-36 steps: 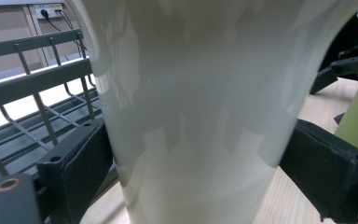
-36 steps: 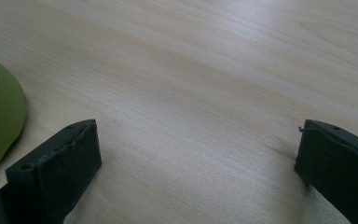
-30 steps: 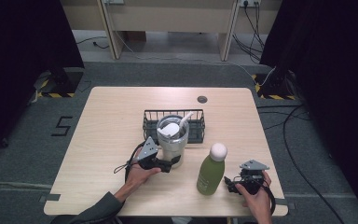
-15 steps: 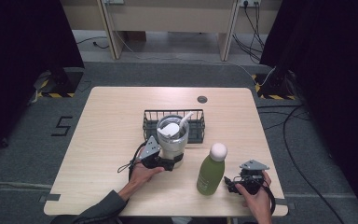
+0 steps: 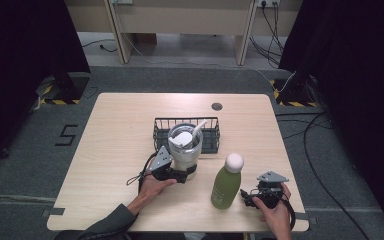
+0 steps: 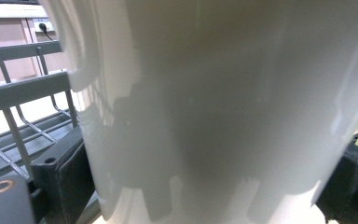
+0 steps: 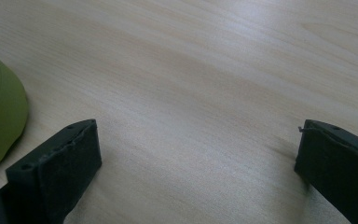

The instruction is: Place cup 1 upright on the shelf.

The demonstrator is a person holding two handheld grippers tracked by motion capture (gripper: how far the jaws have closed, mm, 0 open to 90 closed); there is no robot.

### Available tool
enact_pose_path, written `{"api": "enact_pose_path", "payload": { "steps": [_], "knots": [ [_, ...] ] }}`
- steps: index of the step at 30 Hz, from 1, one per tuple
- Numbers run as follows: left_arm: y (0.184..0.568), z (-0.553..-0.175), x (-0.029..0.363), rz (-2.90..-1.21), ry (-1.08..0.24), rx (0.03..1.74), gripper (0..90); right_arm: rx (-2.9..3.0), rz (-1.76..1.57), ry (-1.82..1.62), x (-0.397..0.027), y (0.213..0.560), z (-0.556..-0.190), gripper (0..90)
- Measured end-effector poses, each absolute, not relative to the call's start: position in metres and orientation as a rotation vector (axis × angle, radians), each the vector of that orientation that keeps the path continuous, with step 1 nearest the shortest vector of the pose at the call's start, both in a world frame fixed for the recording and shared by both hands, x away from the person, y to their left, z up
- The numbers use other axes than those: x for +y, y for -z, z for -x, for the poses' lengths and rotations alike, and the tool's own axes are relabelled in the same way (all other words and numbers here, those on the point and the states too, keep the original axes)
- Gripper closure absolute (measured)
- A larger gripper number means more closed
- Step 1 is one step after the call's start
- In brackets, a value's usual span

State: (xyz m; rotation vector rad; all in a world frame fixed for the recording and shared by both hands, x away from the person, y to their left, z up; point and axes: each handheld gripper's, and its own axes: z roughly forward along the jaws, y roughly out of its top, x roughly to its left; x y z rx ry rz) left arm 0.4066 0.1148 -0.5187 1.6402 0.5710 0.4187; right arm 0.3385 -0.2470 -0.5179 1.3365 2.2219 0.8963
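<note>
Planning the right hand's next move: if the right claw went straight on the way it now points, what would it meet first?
Probably nothing: the right claw is open over bare table, with the green bottle off to one side of its line.

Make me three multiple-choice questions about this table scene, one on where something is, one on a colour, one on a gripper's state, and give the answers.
1. Where does the white cup stand?
A. against the near side of the wire basket
B. at the table's far left corner
C. on the floor

2. What colour is the bottle?
A. red
B. green with a white cap
C. blue

3. How is the right gripper?
A. shut on the bottle
B. shut on the cup
C. open above bare table

Answers: 1 A, the high view shows the cup at the basket's near rail. 2 B, green body, white cap. 3 C, the right gripper view shows jaws wide apart over wood.
</note>
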Motion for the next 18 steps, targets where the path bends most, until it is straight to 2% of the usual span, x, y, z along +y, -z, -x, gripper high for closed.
{"api": "enact_pose_path", "payload": {
  "steps": [18],
  "knots": [
    [0.5158, -0.4051, 0.1137, -1.666, -0.455, 0.527, 10.5, 2.226, -1.328, -0.899, -0.2469, 0.5180, -0.3386, 0.3]
  ]
}}
